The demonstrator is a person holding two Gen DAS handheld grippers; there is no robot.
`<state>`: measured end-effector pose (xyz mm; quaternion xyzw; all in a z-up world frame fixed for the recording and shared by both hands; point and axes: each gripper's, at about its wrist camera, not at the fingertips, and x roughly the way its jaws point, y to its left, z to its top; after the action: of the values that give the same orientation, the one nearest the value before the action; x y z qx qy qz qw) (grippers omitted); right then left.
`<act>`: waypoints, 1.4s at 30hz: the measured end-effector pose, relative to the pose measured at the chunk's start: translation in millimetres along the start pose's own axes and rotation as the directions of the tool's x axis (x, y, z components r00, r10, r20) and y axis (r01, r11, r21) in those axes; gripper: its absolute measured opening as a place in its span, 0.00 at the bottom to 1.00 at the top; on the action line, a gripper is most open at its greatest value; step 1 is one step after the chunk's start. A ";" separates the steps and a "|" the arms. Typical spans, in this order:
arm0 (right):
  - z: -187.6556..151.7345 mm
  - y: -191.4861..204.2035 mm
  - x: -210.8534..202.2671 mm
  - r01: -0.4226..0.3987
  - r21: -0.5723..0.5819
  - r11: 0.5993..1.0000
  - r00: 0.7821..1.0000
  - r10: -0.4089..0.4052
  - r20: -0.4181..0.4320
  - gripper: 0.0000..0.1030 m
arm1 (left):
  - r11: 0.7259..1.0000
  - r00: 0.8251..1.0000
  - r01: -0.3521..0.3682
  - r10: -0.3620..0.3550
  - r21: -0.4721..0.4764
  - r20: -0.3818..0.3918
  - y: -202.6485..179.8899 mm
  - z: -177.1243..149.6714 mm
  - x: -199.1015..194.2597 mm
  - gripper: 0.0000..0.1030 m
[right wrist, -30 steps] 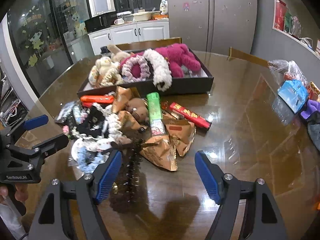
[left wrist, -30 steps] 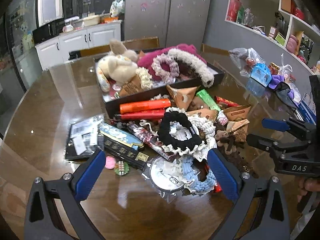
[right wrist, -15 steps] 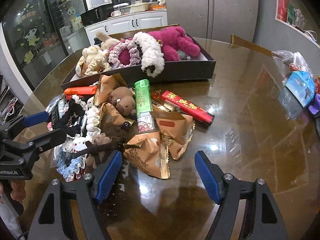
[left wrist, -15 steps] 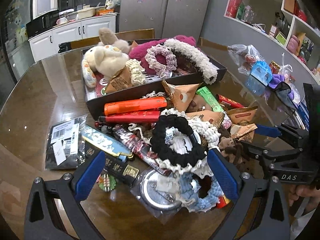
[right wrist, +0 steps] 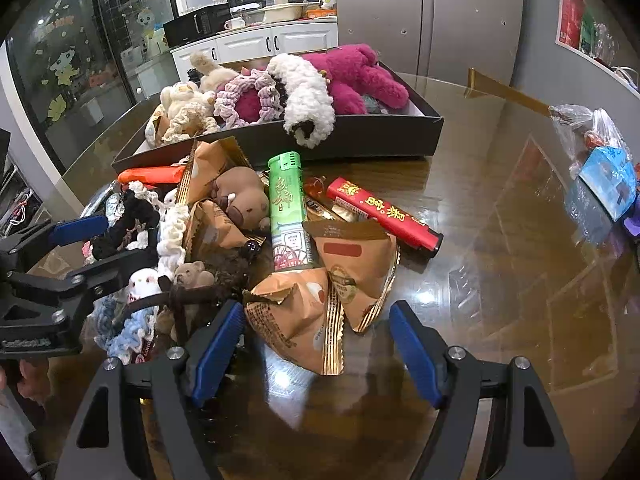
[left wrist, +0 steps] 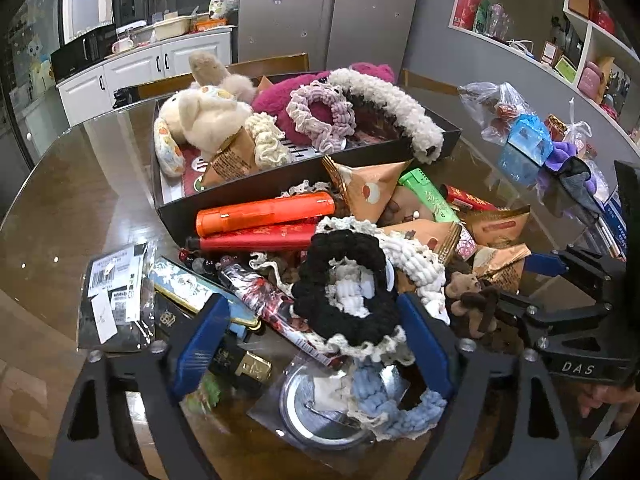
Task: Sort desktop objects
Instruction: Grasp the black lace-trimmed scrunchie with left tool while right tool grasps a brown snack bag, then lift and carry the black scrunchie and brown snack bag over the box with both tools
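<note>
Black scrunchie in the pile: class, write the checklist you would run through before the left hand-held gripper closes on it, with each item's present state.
1. Left hand-held gripper open: ok.
2. Black scrunchie between its fingers: ok.
3. Scrunchie free of neighbours: not ok; a white scrunchie lies against it.
4. Right hand-held gripper open, over a snack packet: ok.
5. Room in the black tray: cannot tell; it is crowded.
</note>
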<state>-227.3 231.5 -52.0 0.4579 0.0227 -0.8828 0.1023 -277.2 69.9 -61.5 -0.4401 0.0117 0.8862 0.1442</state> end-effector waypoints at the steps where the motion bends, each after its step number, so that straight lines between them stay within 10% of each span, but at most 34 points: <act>1: -0.3 0.4 -0.7 -0.005 -0.004 1.000 1.000 0.005 0.002 0.63 | 1.000 1.000 -0.007 0.007 0.000 0.004 0.1 0.2 -0.8 0.74; 6: 2.4 -3.3 -2.5 -0.023 0.028 0.999 1.000 0.023 -0.001 0.47 | 0.999 1.000 -0.003 0.004 -0.039 0.015 11.0 0.2 -6.5 0.43; 10: 3.2 -5.7 -4.5 -0.028 0.053 0.998 1.000 0.029 -0.007 0.31 | 0.998 1.000 0.022 -0.021 -0.064 0.016 19.0 -1.0 -9.9 0.36; 19: -1.7 -6.9 -14.0 -0.039 0.081 0.996 0.999 0.040 -0.003 0.27 | 0.998 0.999 0.027 -0.025 -0.054 0.045 19.6 -5.1 -25.4 0.15; 42: 2.1 10.6 -64.1 -0.090 0.049 0.995 0.992 0.086 0.087 0.27 | 0.997 0.989 0.009 0.002 -0.075 0.146 29.3 -9.6 -85.8 0.10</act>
<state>-191.0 231.1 2.0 0.4230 -0.0253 -0.8964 0.1298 -228.5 19.4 -3.2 -0.3793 -0.0331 0.9155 0.1297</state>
